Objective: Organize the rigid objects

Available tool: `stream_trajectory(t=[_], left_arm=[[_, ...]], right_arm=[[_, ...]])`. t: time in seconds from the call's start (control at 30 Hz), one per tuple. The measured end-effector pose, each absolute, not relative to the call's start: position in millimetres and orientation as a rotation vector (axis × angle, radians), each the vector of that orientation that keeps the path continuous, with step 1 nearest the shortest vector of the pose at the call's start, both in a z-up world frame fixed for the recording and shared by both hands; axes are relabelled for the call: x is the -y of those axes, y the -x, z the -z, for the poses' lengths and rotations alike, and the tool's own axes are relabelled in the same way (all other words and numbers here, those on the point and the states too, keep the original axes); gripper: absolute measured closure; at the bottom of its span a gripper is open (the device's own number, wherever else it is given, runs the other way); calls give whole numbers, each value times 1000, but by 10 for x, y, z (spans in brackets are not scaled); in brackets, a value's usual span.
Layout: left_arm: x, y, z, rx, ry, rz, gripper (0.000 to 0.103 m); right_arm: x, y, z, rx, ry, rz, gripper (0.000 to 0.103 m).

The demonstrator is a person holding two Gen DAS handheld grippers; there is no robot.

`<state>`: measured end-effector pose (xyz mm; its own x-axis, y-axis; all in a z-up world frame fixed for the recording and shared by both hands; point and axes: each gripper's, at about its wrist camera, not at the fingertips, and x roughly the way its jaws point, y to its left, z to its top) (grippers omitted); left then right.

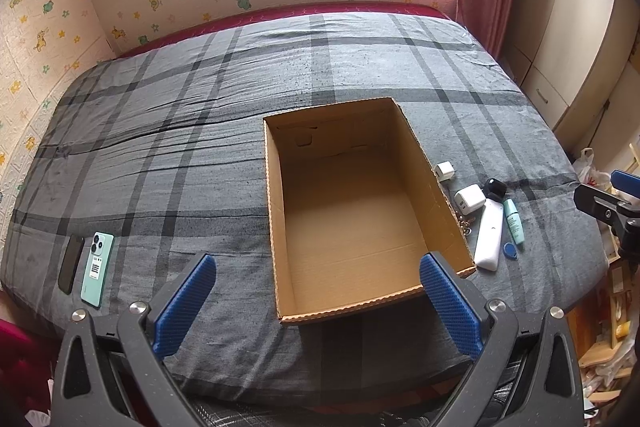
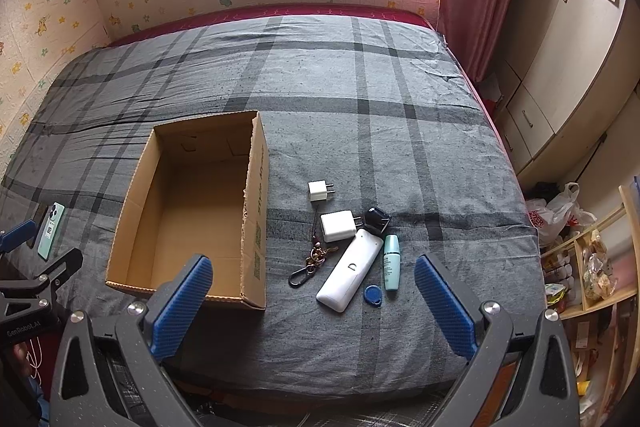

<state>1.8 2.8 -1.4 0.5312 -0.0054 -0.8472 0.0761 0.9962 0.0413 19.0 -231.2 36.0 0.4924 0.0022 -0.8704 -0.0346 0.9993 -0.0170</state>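
A large open cardboard box [image 1: 352, 211] sat on a bed covered with a grey plaid blanket [image 1: 180, 115], and nothing was visible inside the box. Every other item lay on the blanket outside it.

To the right of the box was a tight cluster. Nearest the box's right wall lay a small white plug adapter [image 2: 319, 191], and just in front of it a larger white charger [image 2: 338, 225]. A dark blue charger [image 2: 378, 219] sat just beside the larger white one, on the side away from the box. A long white power bank [image 2: 349, 277] lay at an angle in front of the chargers, with a slim teal bottle [image 2: 391, 262] alongside it, farther from the box. A round blue key fob [image 2: 372, 294] rested near the power bank's front end. A keychain with a carabiner [image 2: 310, 263] lay between the power bank and the box.

Well to the left of the box, a mint-green phone [image 1: 97, 269] lay beside a black phone [image 1: 71, 263].

The left gripper [image 1: 318, 301] hovered over the box's near edge, its blue fingers spread wide and holding nothing. The right gripper [image 2: 312, 301] hovered in front of the cluster, likewise spread wide and holding nothing.
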Motion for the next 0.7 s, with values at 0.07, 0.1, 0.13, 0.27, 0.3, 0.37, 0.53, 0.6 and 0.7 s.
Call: stream_trajectory(t=[0.07,0.1,0.13,0.27,0.3,0.37,0.53,0.6,0.7], left_arm=[[-27,-18,14,-1009,-75,48,0],[-29,-17,12,-1008,-76,49,0],[-26,-16,11,-1006,-77,48,0],[-45,-31,6,-1005,-76,48,0],[-51,-37,12,-1007,-75,46,0],[-75,-57,26,-1013,-71,39,0],[-94,-78,38,-1013,-67,38,0],[-102,-102,54,-1013,-66,35,0],[-142,-143,98,-989,-67,2,0]], right_arm=[[2312,-190,-361,-1056,31,-22,0],[2316,-189,-360,-1055,29,-23,0],[2318,-191,-361,-1055,30,-24,0],[2324,-201,-356,-1055,31,-25,0],[2327,-205,-353,-1055,31,-26,0],[2336,-212,-344,-1057,28,-23,0],[2331,-220,-333,-1058,28,-25,0],[2336,-231,-321,-1059,26,-25,0],[2366,-258,-291,-1065,18,-22,0]])
